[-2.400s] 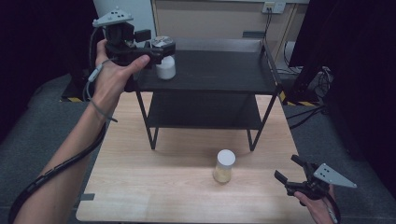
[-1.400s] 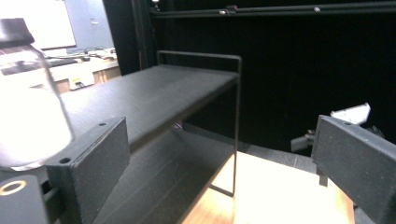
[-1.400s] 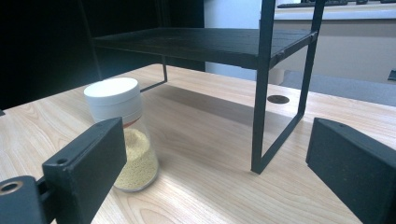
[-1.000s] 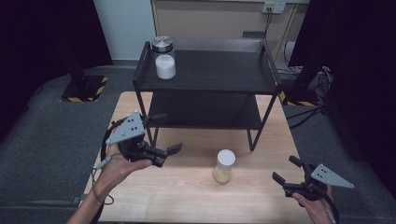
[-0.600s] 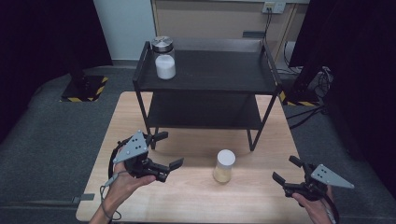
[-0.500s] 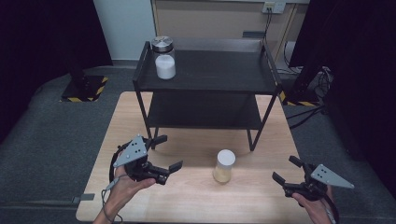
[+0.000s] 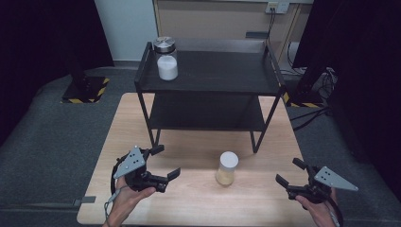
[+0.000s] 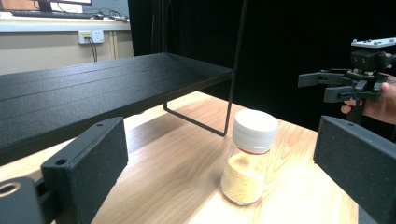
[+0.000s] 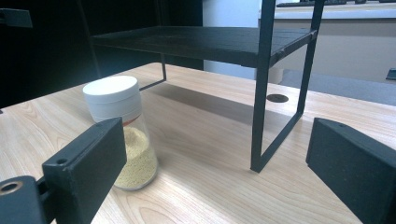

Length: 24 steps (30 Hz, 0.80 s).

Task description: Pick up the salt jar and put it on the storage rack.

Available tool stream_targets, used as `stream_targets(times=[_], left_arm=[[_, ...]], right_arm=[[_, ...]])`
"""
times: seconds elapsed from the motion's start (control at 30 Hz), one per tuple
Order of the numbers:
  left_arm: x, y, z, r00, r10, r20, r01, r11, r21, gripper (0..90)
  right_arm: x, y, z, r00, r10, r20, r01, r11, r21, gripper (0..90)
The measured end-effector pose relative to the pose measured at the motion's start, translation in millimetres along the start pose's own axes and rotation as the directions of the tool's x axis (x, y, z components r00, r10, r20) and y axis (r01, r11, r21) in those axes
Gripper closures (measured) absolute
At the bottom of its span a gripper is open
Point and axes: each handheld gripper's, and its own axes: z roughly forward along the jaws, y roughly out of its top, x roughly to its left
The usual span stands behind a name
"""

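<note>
The left gripper [image 7: 166, 162] hangs low over the table [image 7: 198, 208] with jaws apart and empty, aimed at the jar [image 7: 227, 168], which stands upright on the table just in front of the rack [image 7: 208, 80]. The right gripper [image 7: 289, 173], jaws also apart and empty, faces the jar from its other side. A second jar [image 7: 166, 58] sits on the rack's top shelf.

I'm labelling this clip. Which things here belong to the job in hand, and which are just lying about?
In the job:
- yellow jar, between both open grippers
- left gripper
- right gripper
- rack
- white jar on its top shelf

Lying about:
- striped base plate on the floor
- cables
</note>
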Motion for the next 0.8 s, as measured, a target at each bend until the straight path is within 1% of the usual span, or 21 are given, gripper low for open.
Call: stream_targets(times=[0.1,0.27,0.3,0.37,0.43,0.6,0.8], left_arm=[[-1.4,-2.4,-0.4,0.9999,0.004,-0.013,-0.004,0.9999,0.011,1.8],[-2.4,-7.1,-2.6,0.9993,-0.008,-0.036,0.008,1.0,0.002,1.7],[-2.8,-7.9,-3.5,0.999,-0.005,-0.045,0.006,1.0,0.003,1.6],[-2.0,-9.6,-4.8,0.9986,-0.01,-0.053,0.01,0.9999,0.005,1.4],[-1.5,-10.2,-6.5,0.9982,-0.006,-0.06,0.006,0.9999,0.012,1.3],[0.1,-11.3,-11.4,0.9973,-0.006,-0.073,0.007,0.9999,0.007,1.3],[3.6,-12.7,-16.9,0.9967,-0.013,-0.08,0.014,0.9997,0.018,1.4]], right_arm=[[0.0,-0.1,0.2,1.0,0.0,0.0,0.0,1.0,0.001,5.4],[-0.2,-0.1,0.6,1.0,-0.002,0.0,0.002,1.0,0.003,5.4],[-0.2,0.0,0.6,1.0,-0.003,-0.001,0.003,1.0,0.003,5.4],[-0.2,-0.1,0.6,1.0,-0.004,-0.001,0.004,1.0,0.001,5.4],[-0.2,0.0,0.8,1.0,-0.005,-0.001,0.005,1.0,0.003,5.4],[0.1,0.2,1.6,1.0,-0.005,-0.004,0.006,1.0,0.007,5.4],[0.5,-0.3,0.7,1.0,-0.003,-0.001,0.003,1.0,0.005,5.3]])
